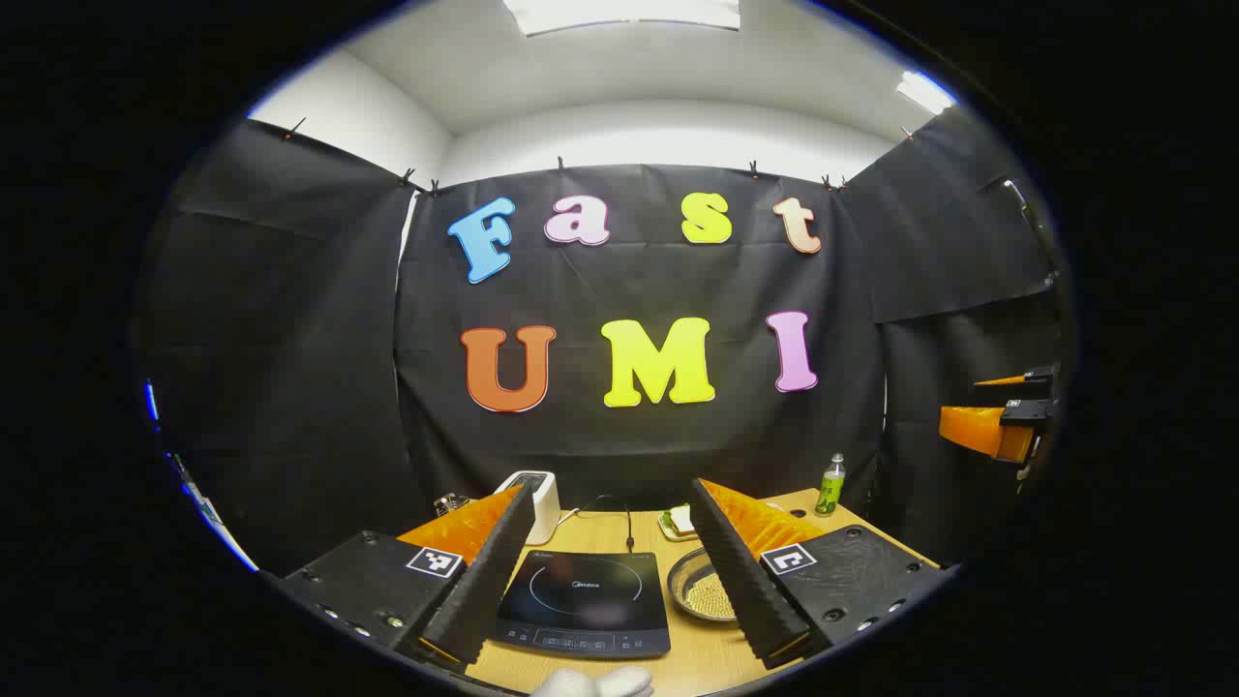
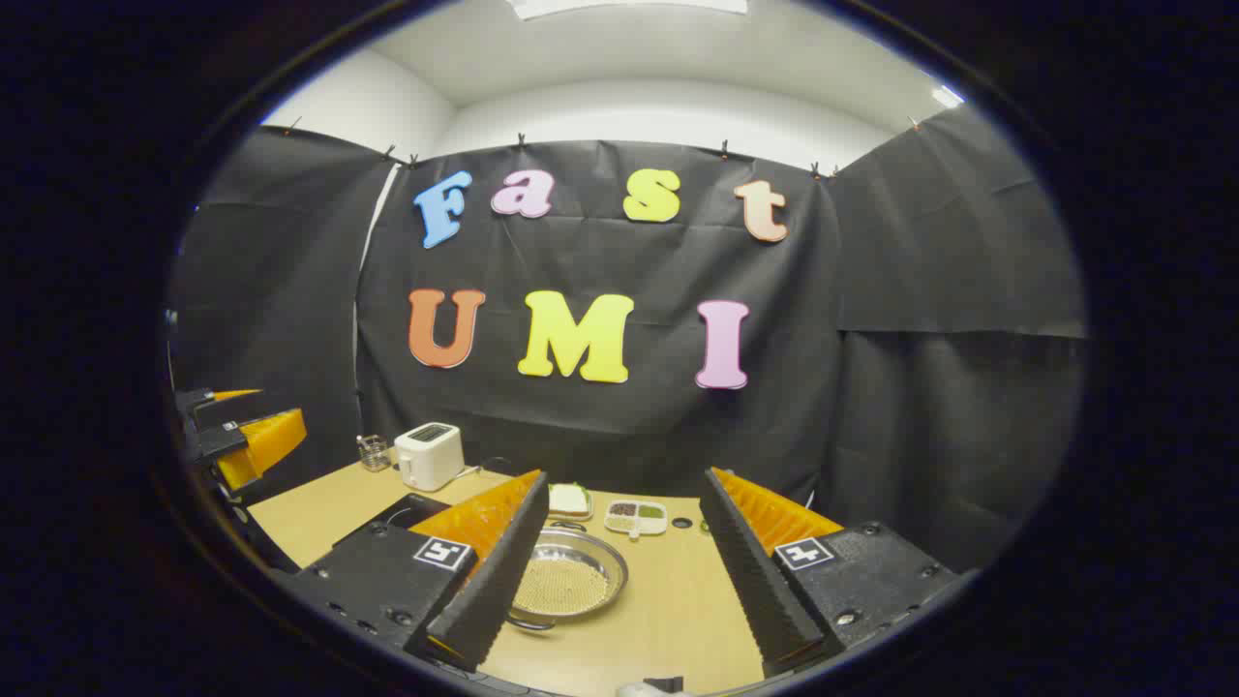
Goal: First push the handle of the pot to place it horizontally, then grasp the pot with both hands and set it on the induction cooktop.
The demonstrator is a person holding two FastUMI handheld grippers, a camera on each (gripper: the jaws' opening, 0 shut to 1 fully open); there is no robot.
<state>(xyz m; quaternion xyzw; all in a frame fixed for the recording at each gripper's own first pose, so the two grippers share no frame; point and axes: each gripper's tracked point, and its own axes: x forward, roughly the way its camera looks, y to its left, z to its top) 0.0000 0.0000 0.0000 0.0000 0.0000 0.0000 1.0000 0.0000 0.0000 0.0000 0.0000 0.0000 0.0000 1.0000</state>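
Observation:
A shallow metal pot [image 2: 569, 581] sits on the wooden table, with a thin loop handle [image 2: 528, 624] at its near rim. In the left gripper view the pot [image 1: 699, 587] lies just right of the black induction cooktop [image 1: 586, 600], partly behind my right finger. My left gripper [image 1: 612, 492] hangs open above the table's near edge, over the cooktop. My right gripper [image 2: 624, 479] is open too, held above the table with the pot beside its left finger. Both hold nothing. Each gripper shows at the other view's edge, raised: the right gripper [image 1: 1002, 426] and the left gripper [image 2: 242, 431].
A white toaster [image 2: 429, 455] and a small glass rack [image 2: 373, 450] stand at the back left. A plate with a sandwich [image 2: 569, 500] and a divided dish [image 2: 634, 516] lie behind the pot. A green bottle [image 1: 831, 484] stands at the far right corner. A white-gloved hand [image 1: 590, 682] shows below.

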